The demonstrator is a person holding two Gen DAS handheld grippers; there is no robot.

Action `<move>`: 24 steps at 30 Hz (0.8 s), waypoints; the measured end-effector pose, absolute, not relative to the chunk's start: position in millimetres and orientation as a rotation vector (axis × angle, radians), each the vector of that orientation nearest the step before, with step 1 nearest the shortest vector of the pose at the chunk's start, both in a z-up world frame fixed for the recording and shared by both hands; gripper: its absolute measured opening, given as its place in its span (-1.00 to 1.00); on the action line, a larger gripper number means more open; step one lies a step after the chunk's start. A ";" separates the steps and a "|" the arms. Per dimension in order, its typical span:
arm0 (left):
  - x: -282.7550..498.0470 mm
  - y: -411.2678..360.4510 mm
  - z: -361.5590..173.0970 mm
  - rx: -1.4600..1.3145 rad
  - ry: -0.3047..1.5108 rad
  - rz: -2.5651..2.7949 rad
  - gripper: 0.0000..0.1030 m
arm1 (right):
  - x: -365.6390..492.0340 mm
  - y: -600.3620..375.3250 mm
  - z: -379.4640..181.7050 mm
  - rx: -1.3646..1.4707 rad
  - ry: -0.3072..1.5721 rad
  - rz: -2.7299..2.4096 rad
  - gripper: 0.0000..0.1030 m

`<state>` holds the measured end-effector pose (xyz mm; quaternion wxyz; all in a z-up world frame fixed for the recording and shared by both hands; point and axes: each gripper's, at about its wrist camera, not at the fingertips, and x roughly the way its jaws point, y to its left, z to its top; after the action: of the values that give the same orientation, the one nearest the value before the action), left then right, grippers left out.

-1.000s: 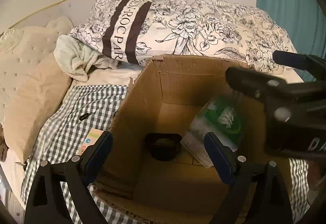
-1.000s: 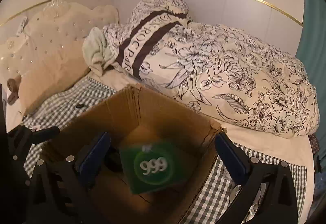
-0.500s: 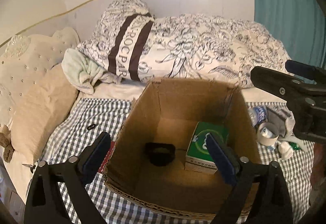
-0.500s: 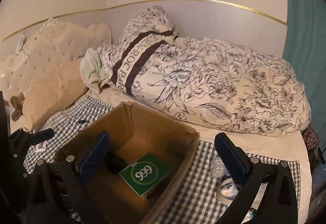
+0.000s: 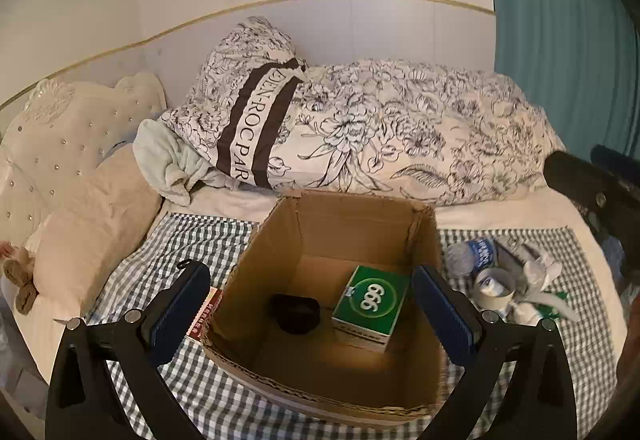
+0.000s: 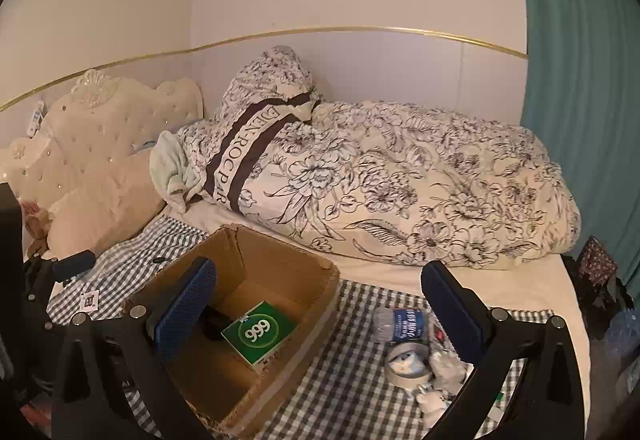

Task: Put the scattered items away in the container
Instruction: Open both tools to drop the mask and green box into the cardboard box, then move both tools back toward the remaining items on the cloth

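Note:
An open cardboard box [image 5: 424, 240] [image 6: 320, 304] stands on the checked cloth on the bed. Inside lie a green box marked 999 [image 5: 370, 300] [image 6: 260, 332] and a small black object [image 5: 295, 312]. My left gripper [image 5: 312, 312] is open and empty, held above the box's near side. My right gripper [image 6: 320, 316] is open and empty, raised over the box's right wall. To the right of the box lie a small water bottle [image 5: 474, 254] [image 6: 400, 320], a roll of tape [image 5: 494, 286] [image 6: 406, 364] and crumpled white pieces [image 6: 444, 368].
A floral duvet [image 5: 400, 144] and pillows [image 5: 92, 216] lie behind the box. A card [image 5: 208, 310] lies at the box's left edge. A small black item [image 6: 159, 260] and a tag [image 6: 89, 300] lie on the cloth. A teal curtain [image 6: 580, 80] hangs right.
The green 999 box dropped from my right gripper into the cardboard box. Both grippers have pulled back and up, so the items to the right of the box show.

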<state>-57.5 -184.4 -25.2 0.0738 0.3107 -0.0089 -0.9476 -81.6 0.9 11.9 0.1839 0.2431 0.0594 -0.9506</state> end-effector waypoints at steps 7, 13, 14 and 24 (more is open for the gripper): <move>-43.2 -169.5 -1.5 0.872 0.002 -2.874 1.00 | -63.9 28.6 29.7 0.658 0.151 -2.719 1.00; -34.6 -150.4 14.5 0.831 0.016 -2.907 1.00 | -50.8 56.6 43.2 0.636 0.134 -2.758 1.00; -33.6 -146.4 16.3 0.826 0.012 -2.911 1.00 | -48.6 62.6 45.5 0.633 0.129 -2.767 1.00; -26.0 -106.3 37.3 0.761 -0.007 -2.971 1.00 | -31.4 116.3 62.7 0.613 0.095 -2.837 1.00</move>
<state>-26.0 -106.3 37.3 0.0373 0.2481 -0.0022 -0.9680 -31.4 116.3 62.7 0.1186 0.2097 0.0324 -0.9700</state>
